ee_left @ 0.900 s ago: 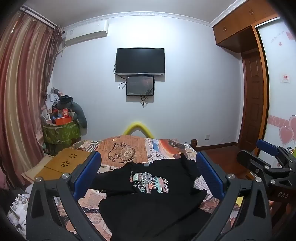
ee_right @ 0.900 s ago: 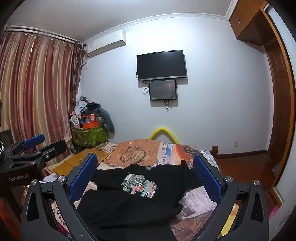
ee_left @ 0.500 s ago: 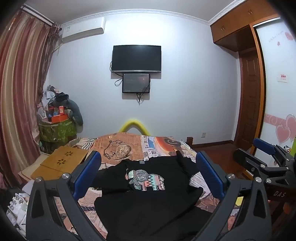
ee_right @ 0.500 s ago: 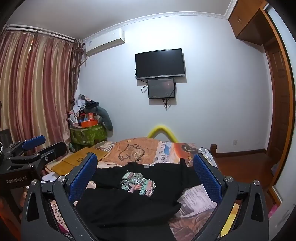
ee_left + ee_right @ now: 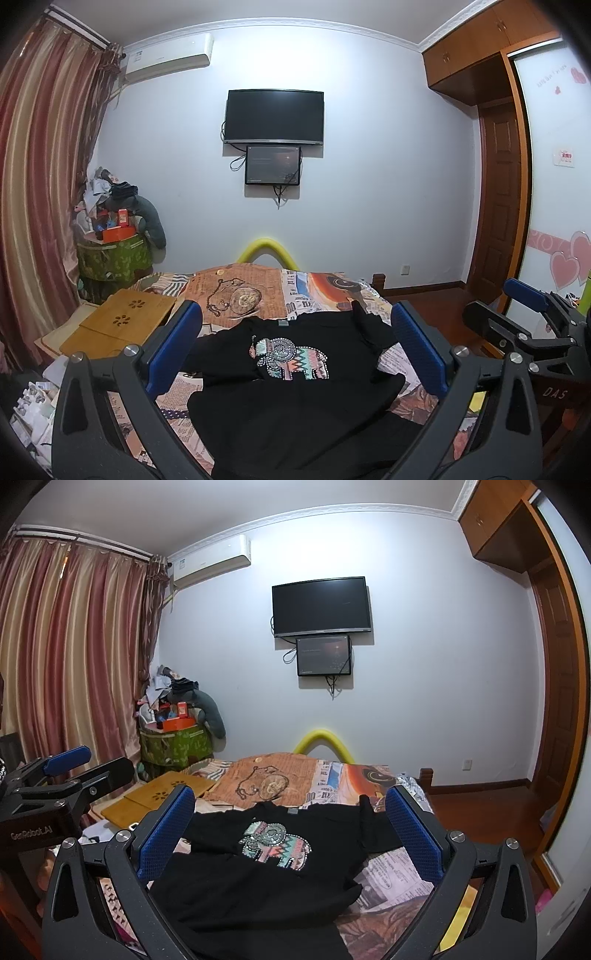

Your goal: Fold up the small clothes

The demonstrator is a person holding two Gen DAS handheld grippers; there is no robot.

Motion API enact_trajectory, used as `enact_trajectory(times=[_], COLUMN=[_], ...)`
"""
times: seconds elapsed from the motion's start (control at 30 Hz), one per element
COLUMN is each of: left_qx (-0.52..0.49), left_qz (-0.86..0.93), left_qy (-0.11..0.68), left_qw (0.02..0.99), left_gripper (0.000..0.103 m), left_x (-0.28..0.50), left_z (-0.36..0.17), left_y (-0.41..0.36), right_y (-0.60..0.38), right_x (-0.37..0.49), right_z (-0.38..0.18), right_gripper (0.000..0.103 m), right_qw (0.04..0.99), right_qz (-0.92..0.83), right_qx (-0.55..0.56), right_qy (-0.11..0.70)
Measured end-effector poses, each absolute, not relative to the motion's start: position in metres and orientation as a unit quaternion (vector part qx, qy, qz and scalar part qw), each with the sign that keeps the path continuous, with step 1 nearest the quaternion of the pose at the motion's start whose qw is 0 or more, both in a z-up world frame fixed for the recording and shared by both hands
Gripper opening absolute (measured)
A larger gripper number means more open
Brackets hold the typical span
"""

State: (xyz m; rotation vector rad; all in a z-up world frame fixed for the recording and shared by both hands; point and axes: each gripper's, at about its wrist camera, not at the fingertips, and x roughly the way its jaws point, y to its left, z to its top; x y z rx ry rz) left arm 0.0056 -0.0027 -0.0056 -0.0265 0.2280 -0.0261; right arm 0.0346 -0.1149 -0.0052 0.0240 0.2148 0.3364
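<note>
A: Right, grippers first. State?

B: Left gripper point(image 5: 295, 343) has its jaws spread wide and nothing between the blue pads point(image 5: 173, 347); it sits low centre of its own view, hovering above the cloth. Right gripper point(image 5: 290, 830) is the same: wide, nothing held, pads clear of the fabric. Each one also shows at the edge of the other's view, the right gripper at the far right of the left view, the left gripper at the far left of the right view.

A: And the garment?

B: Black T-shirt point(image 5: 295, 398), lying face up on the bed point(image 5: 325, 291), lower centre in both views. Elephant print point(image 5: 291, 356) on the chest, collar toward the far wall. Body is rumpled, lower part bunched toward the camera. One sleeve point(image 5: 365, 325) sticks up at the right, just inside the right-hand pad.

A: Surroundings?

B: The bedspread is a newspaper-and-watch pattern. Wooden lap desk point(image 5: 122, 325) is at the bed's left edge, beside the left pad. Television point(image 5: 275, 116) is centre of the wall, with a smaller screen point(image 5: 272, 165) directly under it. Air conditioner point(image 5: 170, 57) is upper left, striped curtain point(image 5: 40, 184) down the left side. Green bin point(image 5: 114, 258) heaped with clutter is in the left corner.
</note>
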Motion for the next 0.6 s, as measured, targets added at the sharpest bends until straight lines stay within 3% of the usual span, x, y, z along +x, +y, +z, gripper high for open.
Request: enact_trajectory(times=[0.6], left_qx=[-0.021], left_qz=[-0.005], left_qy=[0.117], left_qw=[0.993], left_gripper=[0.103], left_x=[0.0035], left_z=[-0.0050], left_y=[0.0040], right_y=[-0.1136], right_x=[0.0338], right_z=[-0.0061], right_gripper=[0.102], right_qw=[0.980], right_qz=[0.168], right_qx=[0.011], right_qy=[0.107])
